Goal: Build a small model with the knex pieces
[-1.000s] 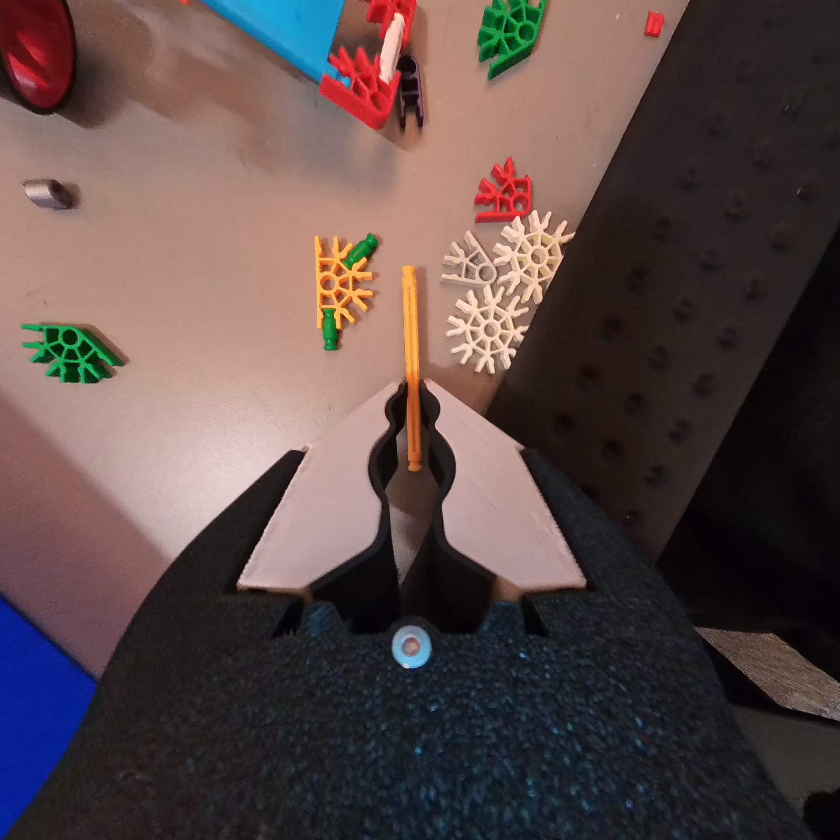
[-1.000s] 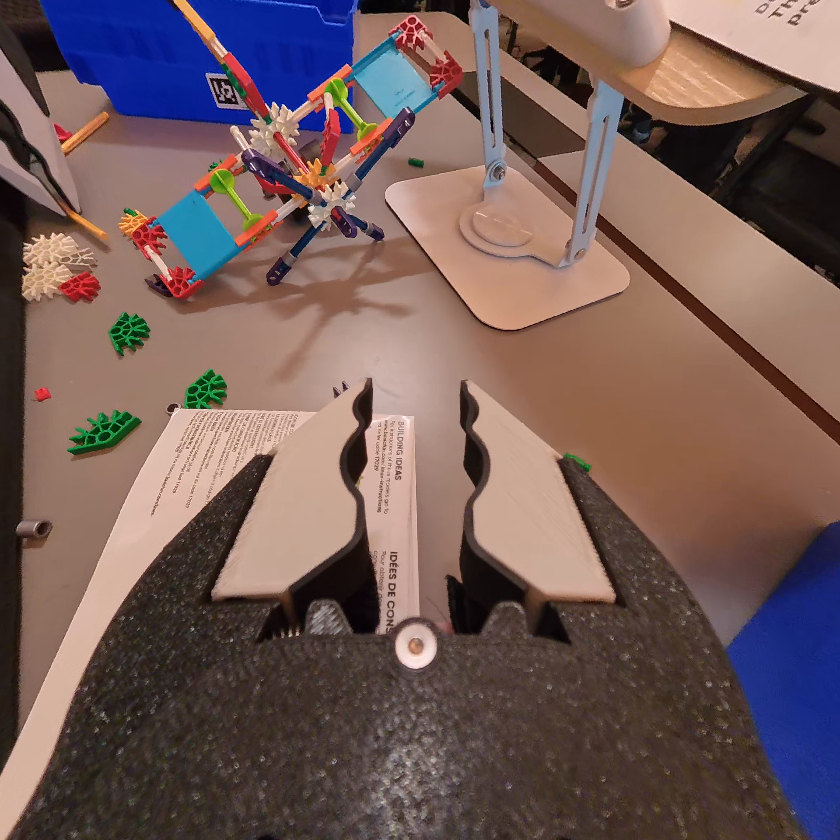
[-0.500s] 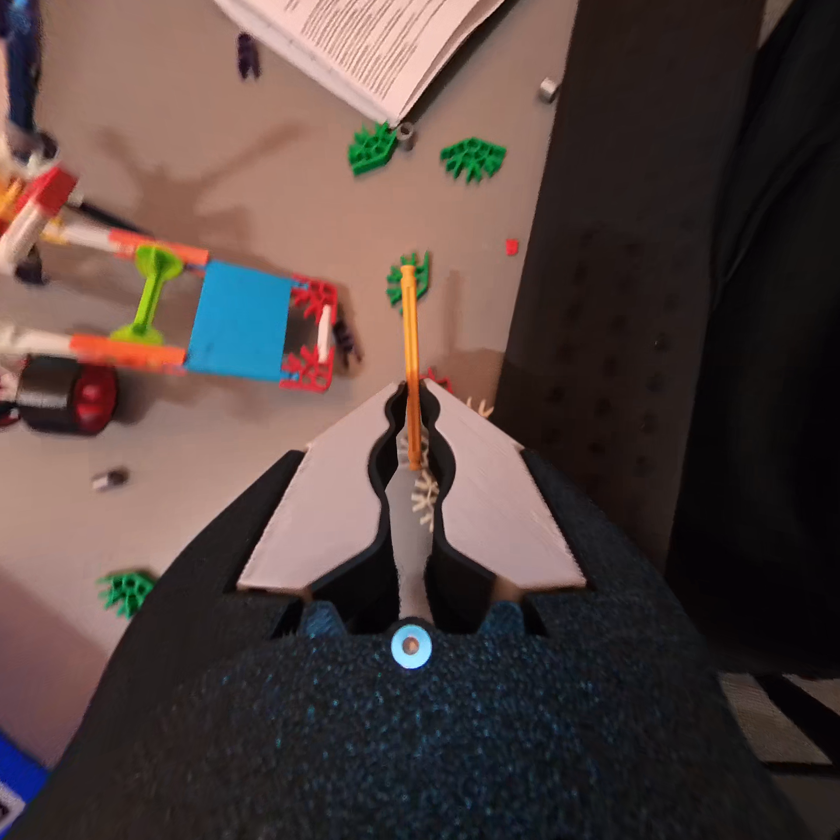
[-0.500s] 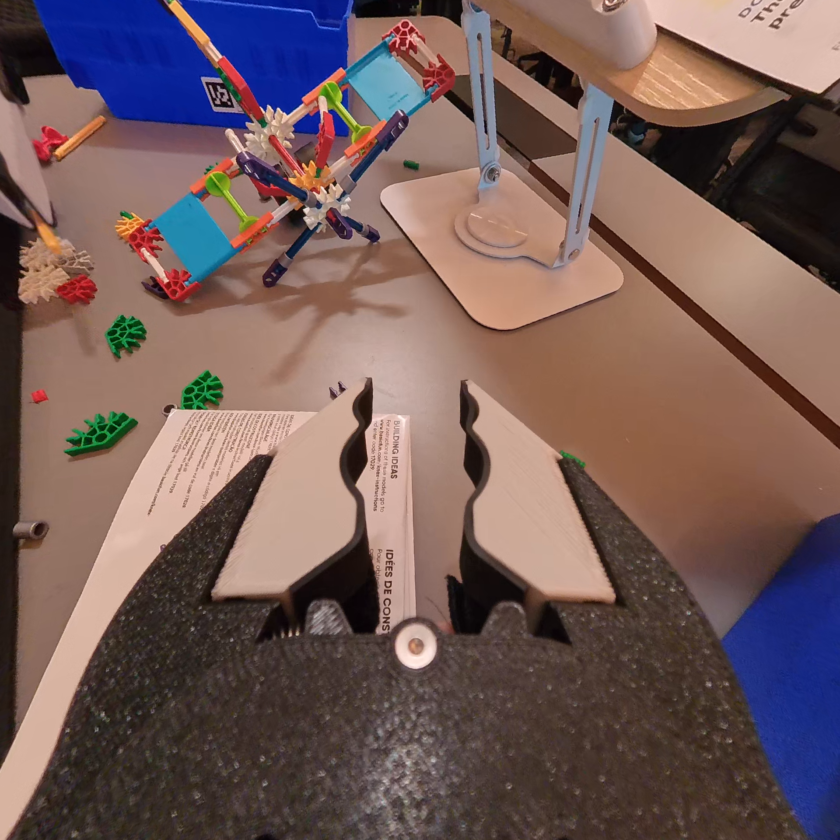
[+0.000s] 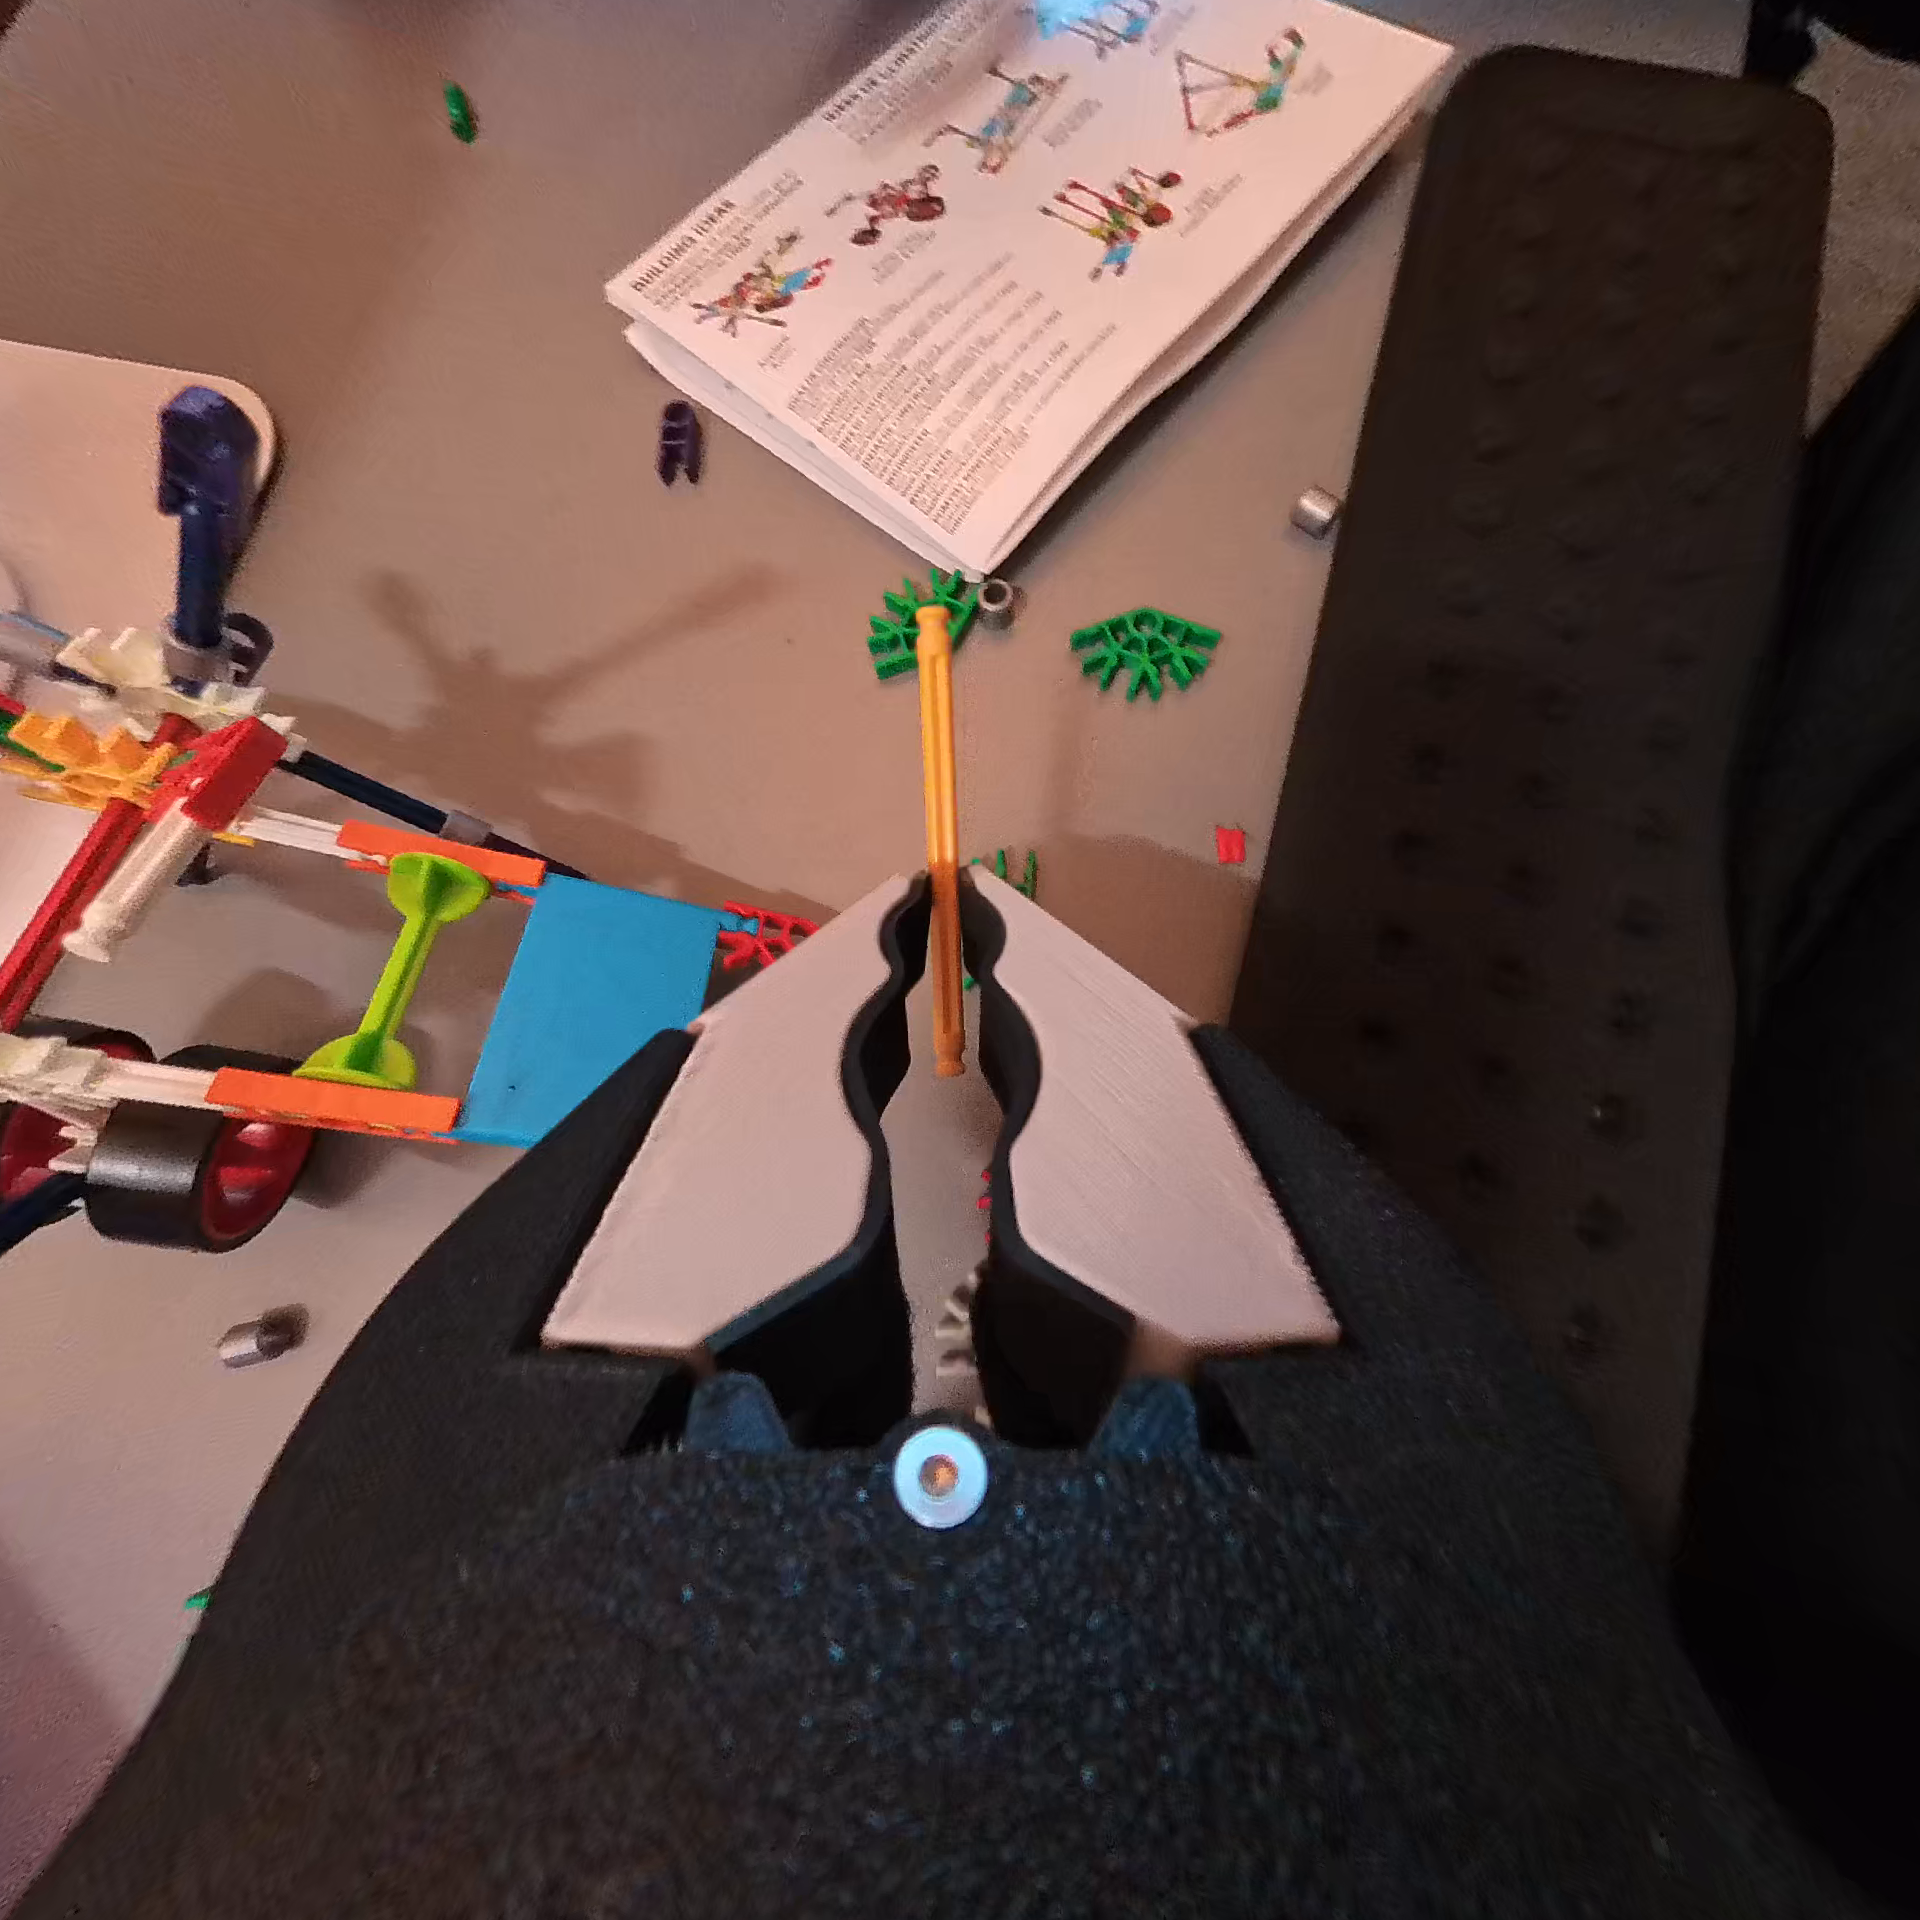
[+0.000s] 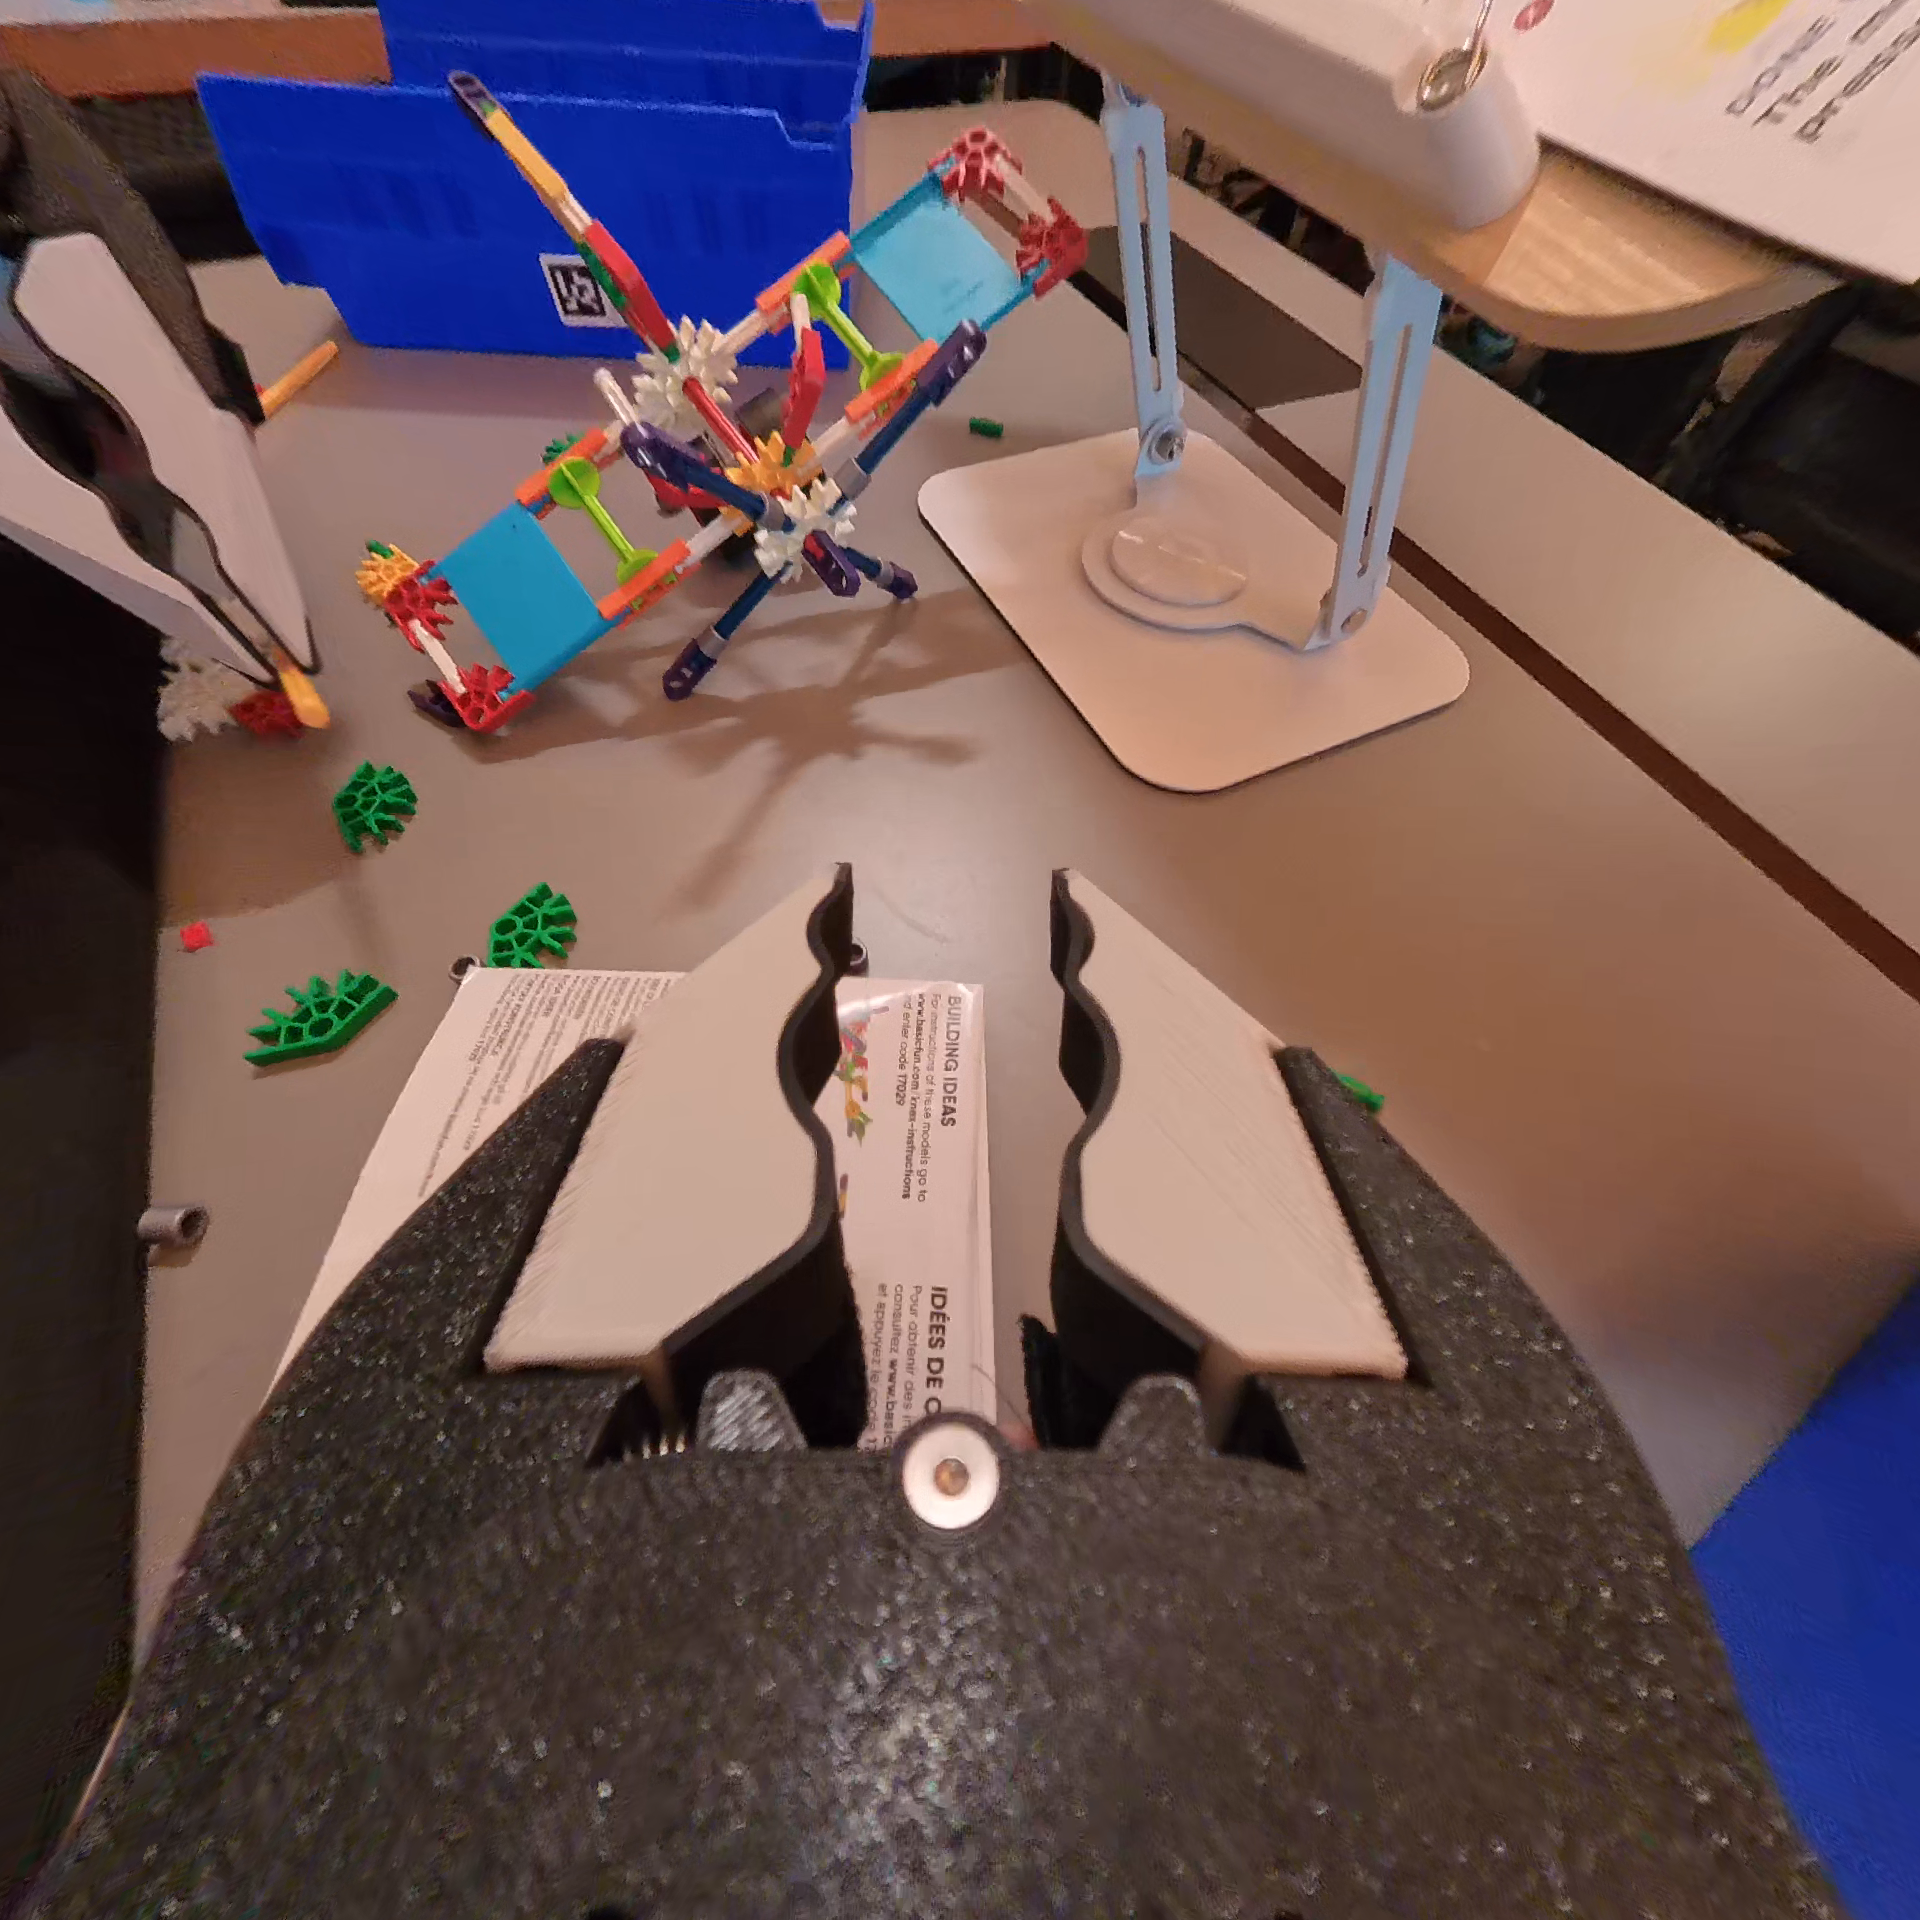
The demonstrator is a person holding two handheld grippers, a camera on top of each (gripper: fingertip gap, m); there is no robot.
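Observation:
My left gripper [image 5: 943, 883] is shut on a thin orange rod [image 5: 939, 748] that sticks out forward past its tips, held above the table. It also shows at the left edge of the right wrist view [image 6: 286, 665], with the rod's end [image 6: 303, 694] below it. A colourful rod-and-connector model with blue panels [image 6: 717, 457] stands beyond it; in the left wrist view its blue panel [image 5: 592, 1008] and a red wheel [image 5: 208, 1169] lie to the left. My right gripper [image 6: 951, 888] is open and empty, over a white instruction booklet [image 6: 914, 1122].
Green connectors [image 6: 374, 805] [image 6: 532, 925] [image 6: 317, 1018], white and red connectors [image 6: 213, 701] and small grey spacers [image 6: 171, 1226] lie loose on the table. A blue bin [image 6: 540, 177] stands at the back. A white stand's base [image 6: 1205, 613] sits right. A dark perforated strip [image 5: 1558, 727] borders the table. The red wheel [image 5: 208, 1169] is about 15 cm from my left fingertips and 25 cm from my right.
My left gripper has swung with the orange rod away from the white connectors, toward the booklet and the green connectors. My right gripper has hardly moved and stays open.

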